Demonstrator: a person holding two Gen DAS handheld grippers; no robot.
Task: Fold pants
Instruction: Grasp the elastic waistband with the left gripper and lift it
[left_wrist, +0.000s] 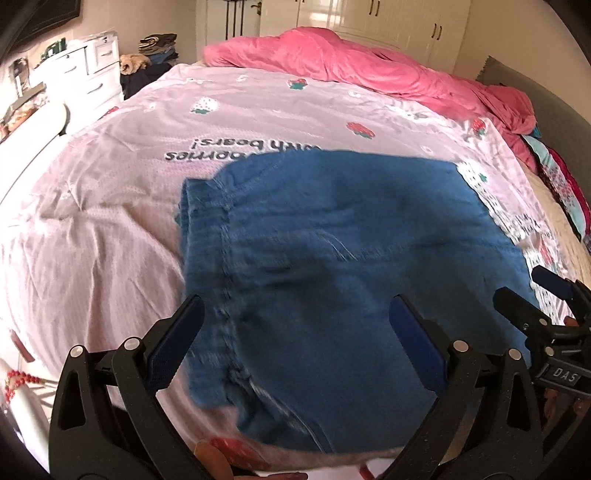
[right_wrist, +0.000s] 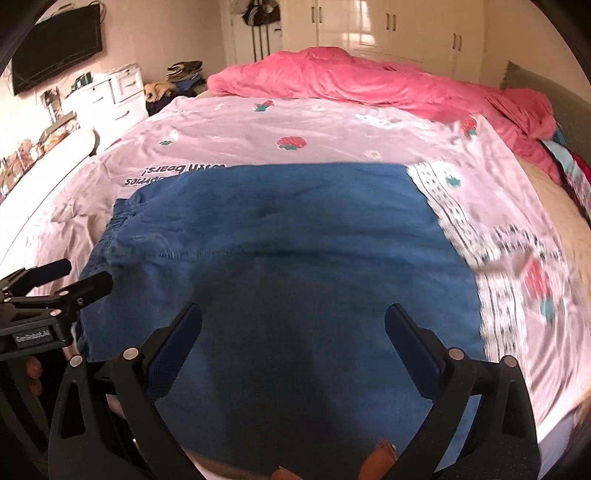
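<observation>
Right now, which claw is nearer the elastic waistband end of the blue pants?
Left. The left claw hangs open over the pants' side seam, close to the waistband. The right claw hangs open over the pants' middle, farther toward the leg end.

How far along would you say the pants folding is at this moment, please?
Done: the blue pants lie flat on the pink sheet as a compact block, seemingly folded over, waistband to the left. In hand: nothing; the left tongs and right tongs hover open above the fabric. Left: probably another fold, though layers are hard to count.
</observation>
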